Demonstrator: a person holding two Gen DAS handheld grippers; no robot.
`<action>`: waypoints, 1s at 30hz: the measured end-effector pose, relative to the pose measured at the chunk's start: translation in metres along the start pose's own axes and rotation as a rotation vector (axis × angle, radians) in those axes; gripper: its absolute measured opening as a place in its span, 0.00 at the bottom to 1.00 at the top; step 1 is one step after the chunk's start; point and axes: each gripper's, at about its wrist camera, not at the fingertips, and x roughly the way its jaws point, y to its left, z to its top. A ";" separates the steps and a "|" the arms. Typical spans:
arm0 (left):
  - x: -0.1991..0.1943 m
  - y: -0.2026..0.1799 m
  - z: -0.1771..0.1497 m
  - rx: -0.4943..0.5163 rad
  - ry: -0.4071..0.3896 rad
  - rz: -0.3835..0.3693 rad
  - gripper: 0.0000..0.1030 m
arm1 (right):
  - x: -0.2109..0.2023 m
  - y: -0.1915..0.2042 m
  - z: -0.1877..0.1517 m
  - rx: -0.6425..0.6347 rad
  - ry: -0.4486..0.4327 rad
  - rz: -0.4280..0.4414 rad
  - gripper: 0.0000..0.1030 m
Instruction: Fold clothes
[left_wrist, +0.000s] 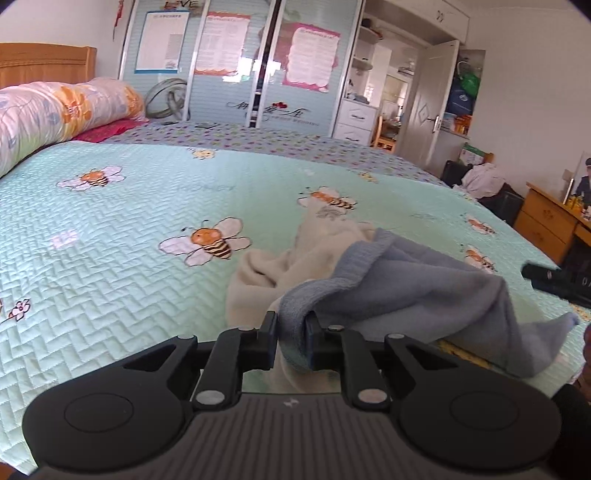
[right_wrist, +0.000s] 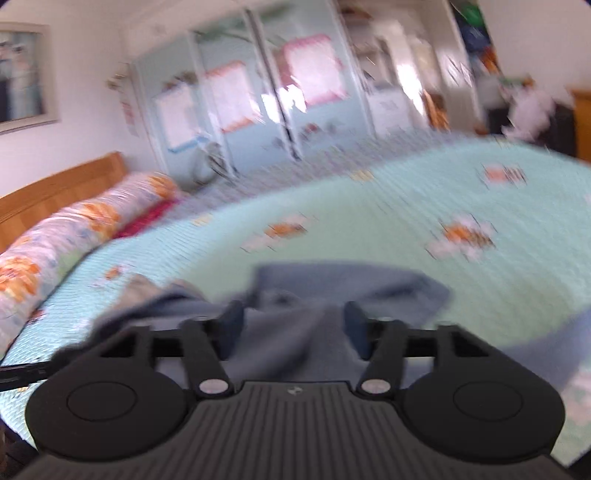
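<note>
Left gripper (left_wrist: 291, 334) pinches the blue cloth's (left_wrist: 424, 284) near edge; it drapes rightward across the bed (left_wrist: 129, 229) toward the right gripper (right_wrist: 293, 326), whose jaws stand apart with cloth between.

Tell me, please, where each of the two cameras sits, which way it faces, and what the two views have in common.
Left wrist: on the left gripper, looking along its fingers across the bed; its jaws pinch the blue cloth, cream cloth behind.
Right wrist: on the right gripper, blurred, facing the same way; jaws open with blue cloth between.
Shared: bed, blue cloth, rolled quilt, wardrobe.
</note>
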 end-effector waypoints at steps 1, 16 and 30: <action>0.000 -0.002 0.000 0.003 -0.003 -0.012 0.15 | -0.002 0.016 0.003 -0.038 -0.018 0.041 0.75; 0.031 -0.025 -0.027 0.012 0.109 -0.069 0.36 | 0.117 0.026 -0.017 0.595 0.436 0.278 0.07; 0.048 0.005 -0.020 -0.157 0.073 0.112 0.15 | 0.045 0.035 0.046 0.598 0.153 0.428 0.06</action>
